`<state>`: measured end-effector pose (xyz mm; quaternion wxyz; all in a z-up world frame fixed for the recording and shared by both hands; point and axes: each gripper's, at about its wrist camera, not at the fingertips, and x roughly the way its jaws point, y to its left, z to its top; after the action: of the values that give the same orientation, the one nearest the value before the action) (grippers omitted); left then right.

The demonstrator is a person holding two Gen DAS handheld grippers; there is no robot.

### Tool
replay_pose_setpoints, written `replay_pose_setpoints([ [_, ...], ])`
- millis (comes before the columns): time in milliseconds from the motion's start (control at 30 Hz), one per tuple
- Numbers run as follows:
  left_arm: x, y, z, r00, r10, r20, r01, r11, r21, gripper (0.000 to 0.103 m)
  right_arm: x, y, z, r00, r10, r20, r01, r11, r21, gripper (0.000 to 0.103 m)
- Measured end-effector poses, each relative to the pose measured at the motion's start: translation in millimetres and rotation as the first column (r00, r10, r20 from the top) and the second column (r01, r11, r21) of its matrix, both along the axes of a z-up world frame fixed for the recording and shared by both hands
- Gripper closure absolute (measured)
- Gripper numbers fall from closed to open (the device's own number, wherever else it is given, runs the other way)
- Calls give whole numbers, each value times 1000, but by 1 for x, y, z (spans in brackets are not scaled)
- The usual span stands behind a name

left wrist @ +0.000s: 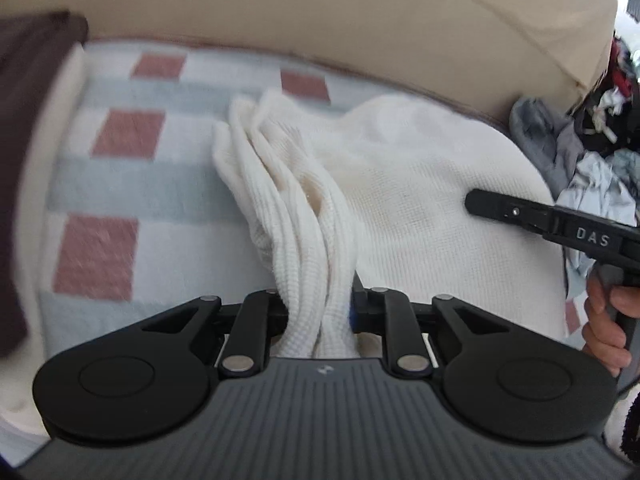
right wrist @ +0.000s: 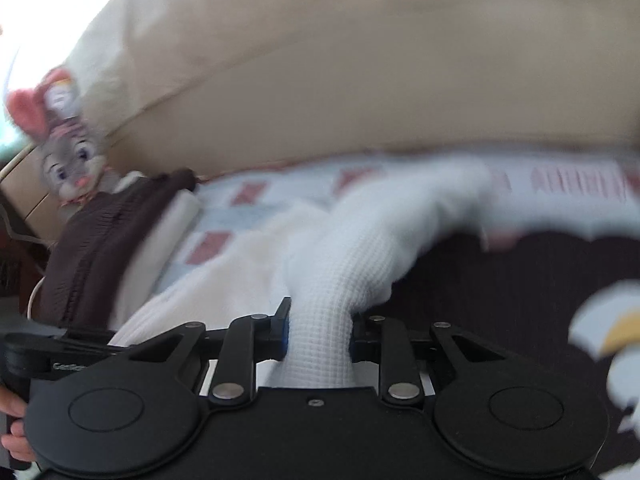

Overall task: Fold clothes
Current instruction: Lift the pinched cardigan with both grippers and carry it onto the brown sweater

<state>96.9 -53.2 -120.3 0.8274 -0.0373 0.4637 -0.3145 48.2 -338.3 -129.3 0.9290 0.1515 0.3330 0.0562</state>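
Note:
A white waffle-knit garment (left wrist: pixel 400 168) lies on a checked blanket (left wrist: pixel 120 184) spread over a beige sofa. My left gripper (left wrist: pixel 316 304) is shut on a bunched, pleated fold of it, which runs up and away from the jaws. In the left wrist view my right gripper (left wrist: pixel 480 202) comes in from the right above the cloth, a hand on its handle. In the right wrist view my right gripper (right wrist: pixel 320 328) is shut on another bunched part of the white garment (right wrist: pixel 344 264), which stretches away to the right, blurred.
A dark brown folded garment (right wrist: pixel 92 248) lies at the blanket's left end, with a grey plush rabbit (right wrist: pixel 68 152) behind it. A heap of grey and dark clothes (left wrist: pixel 592 152) sits at the right. The beige sofa back (left wrist: pixel 320 20) rises behind. A dark patterned cloth (right wrist: pixel 500 280) lies nearby.

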Motion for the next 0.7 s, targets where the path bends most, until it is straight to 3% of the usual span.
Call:
replay_pose_setpoints([
  [200,-1,27,51,993,57,105,-53,998,-42,86,8,24,62,987,67,149,-57,996,-64,75],
  [400,-5,56,83,978,103,183,-95,994,-51,86,11,52,92,965,127,231,-107,990,-95,75],
  [600,5,89,112,959,149,240,-153,988,1,86,31,91,119,933,226,281,-192,971,-145,75],
  [700,14,110,133,936,196,293,-219,975,46,86,48,120,136,903,286,322,-244,955,-167,76],
])
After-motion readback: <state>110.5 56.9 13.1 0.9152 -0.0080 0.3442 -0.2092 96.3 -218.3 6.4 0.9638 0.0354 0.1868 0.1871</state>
